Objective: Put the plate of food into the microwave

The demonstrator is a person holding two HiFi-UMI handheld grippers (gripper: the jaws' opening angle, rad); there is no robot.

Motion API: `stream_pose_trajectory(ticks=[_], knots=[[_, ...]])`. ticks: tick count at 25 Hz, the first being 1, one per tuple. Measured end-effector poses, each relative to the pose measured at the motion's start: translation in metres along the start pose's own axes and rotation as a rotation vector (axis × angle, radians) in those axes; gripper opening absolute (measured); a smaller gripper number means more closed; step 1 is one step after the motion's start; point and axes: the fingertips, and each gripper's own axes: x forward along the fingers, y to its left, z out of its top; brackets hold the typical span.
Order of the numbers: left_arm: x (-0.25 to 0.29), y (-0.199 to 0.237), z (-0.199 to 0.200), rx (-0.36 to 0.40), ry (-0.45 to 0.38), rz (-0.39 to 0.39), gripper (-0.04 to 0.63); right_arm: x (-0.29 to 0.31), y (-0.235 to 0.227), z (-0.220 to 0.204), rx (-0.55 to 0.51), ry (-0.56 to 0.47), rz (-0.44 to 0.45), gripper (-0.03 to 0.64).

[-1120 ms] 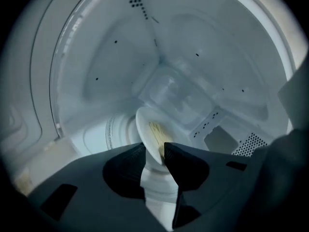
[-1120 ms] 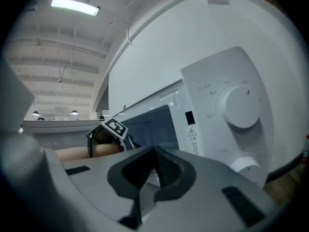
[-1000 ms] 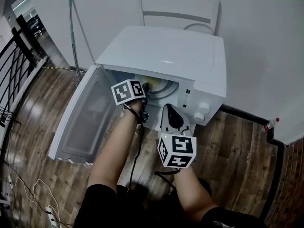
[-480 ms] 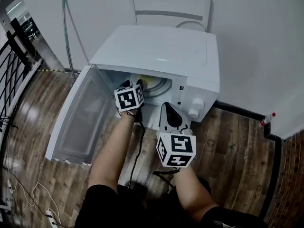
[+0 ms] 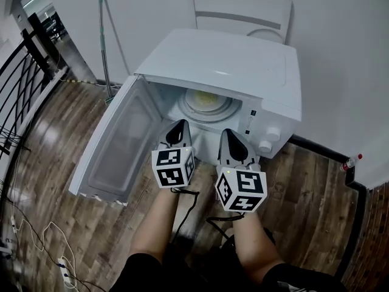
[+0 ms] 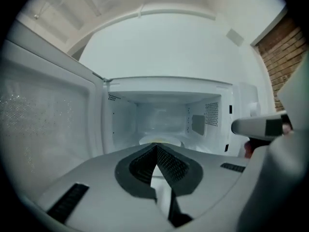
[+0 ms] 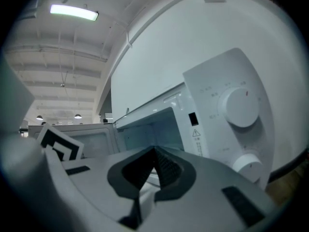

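The white microwave (image 5: 225,59) stands on the wooden floor with its door (image 5: 115,148) swung open to the left. The plate of food (image 5: 205,101), pale with something yellow on it, lies on the turntable inside. My left gripper (image 5: 178,125) is shut and empty, just outside the opening. In the left gripper view the jaws (image 6: 155,148) meet in front of the cavity, with the plate's rim (image 6: 161,141) showing behind them. My right gripper (image 5: 230,132) is shut too, with nothing in it, below the control panel. Its own view shows the jaws (image 7: 155,151) closed beside the knobs (image 7: 239,105).
A white chair (image 5: 243,11) stands behind the microwave against the wall. A green pole (image 5: 108,41) leans at the back left. A small bottle (image 5: 351,161) lies by the wall at the right. A black railing (image 5: 24,78) and floor cables (image 5: 30,242) run along the left.
My left gripper has drawn back out of the microwave, leaving the plate inside, and its jaws have closed. The right gripper has hardly moved.
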Motion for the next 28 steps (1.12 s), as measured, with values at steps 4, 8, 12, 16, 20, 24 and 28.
stream_pose_trajectory(ticks=[4,8,12,16,20,24,28], knots=[[-0.008,0.007,-0.008,0.0,0.032,-0.01,-0.002,0.01,0.011,-0.008,-0.041,-0.032,-0.006,0.012],[-0.036,0.011,0.018,-0.04,0.029,0.005,-0.002,0.006,0.02,-0.007,-0.032,-0.007,0.025,0.012],[-0.078,-0.003,0.082,-0.083,0.081,-0.024,-0.002,-0.018,0.052,0.069,-0.022,0.019,0.031,0.012],[-0.133,-0.022,0.209,-0.147,0.094,-0.047,-0.002,-0.039,0.094,0.2,-0.071,0.058,0.037,0.012],[-0.193,-0.046,0.34,-0.133,0.111,-0.085,-0.002,-0.076,0.126,0.335,-0.077,0.07,0.015,0.012],[-0.259,-0.057,0.436,-0.089,0.089,-0.071,-0.002,-0.124,0.162,0.429,-0.093,0.078,0.056,0.012],[-0.292,-0.061,0.485,-0.08,0.046,-0.064,-0.002,-0.148,0.176,0.472,-0.109,0.048,0.058,0.012]])
